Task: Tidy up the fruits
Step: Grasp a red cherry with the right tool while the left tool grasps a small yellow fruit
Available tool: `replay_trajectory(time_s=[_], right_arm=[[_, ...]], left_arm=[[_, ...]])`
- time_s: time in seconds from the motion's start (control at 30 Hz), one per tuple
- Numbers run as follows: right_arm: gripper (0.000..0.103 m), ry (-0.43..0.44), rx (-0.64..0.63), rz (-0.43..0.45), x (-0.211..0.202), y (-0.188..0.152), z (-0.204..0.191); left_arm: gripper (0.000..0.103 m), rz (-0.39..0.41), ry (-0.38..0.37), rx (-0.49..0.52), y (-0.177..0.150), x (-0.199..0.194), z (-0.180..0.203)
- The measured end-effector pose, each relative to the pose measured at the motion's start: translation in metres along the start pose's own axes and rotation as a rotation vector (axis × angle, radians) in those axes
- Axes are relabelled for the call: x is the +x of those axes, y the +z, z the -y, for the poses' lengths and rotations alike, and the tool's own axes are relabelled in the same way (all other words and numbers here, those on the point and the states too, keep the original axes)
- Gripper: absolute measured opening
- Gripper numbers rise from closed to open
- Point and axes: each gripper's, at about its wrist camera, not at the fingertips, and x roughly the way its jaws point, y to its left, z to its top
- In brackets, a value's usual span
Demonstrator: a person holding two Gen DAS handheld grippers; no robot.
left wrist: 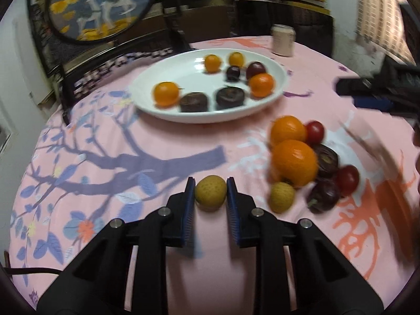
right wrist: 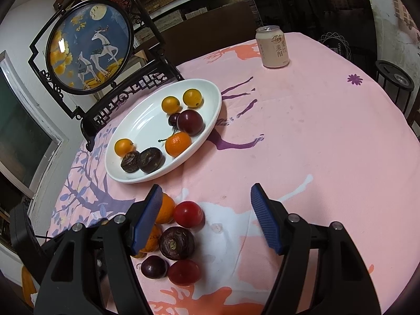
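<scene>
My left gripper (left wrist: 210, 193) is shut on a small tan longan (left wrist: 210, 193), held low over the pink tablecloth. A white plate (left wrist: 147, 84) beyond it holds several small oranges, dark fruits and a cherry. To the right lies a loose pile: two oranges (left wrist: 294, 161), a second longan (left wrist: 282, 197), red tomatoes and dark fruits. In the right wrist view my right gripper (right wrist: 207, 218) is open and empty above that pile, over a red tomato (right wrist: 188, 214) and a dark round fruit (right wrist: 177, 242). The plate (right wrist: 147, 128) lies beyond.
A beige drink can (right wrist: 273, 47) stands at the table's far side. A round framed deer picture on a black stand (right wrist: 88, 50) stands behind the plate at the left. The right gripper's body shows blurred at the right edge of the left wrist view (left wrist: 378, 92).
</scene>
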Motion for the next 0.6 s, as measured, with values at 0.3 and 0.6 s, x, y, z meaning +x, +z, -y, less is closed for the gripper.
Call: replay_trajectory(time_s=[0.3, 0.6], right_arm=[[0.07, 0.005, -0.06, -0.062, 0.013, -0.009, -0.012], [0.061, 0.011, -0.053, -0.145, 0.033, -0.016, -0.008]], left_arm=[[0.024, -0.045, -0.016, -0.103, 0.003, 0.011, -0.026], [0.025, -0.066, -0.018, -0.092, 0.003, 0.017, -0.023]])
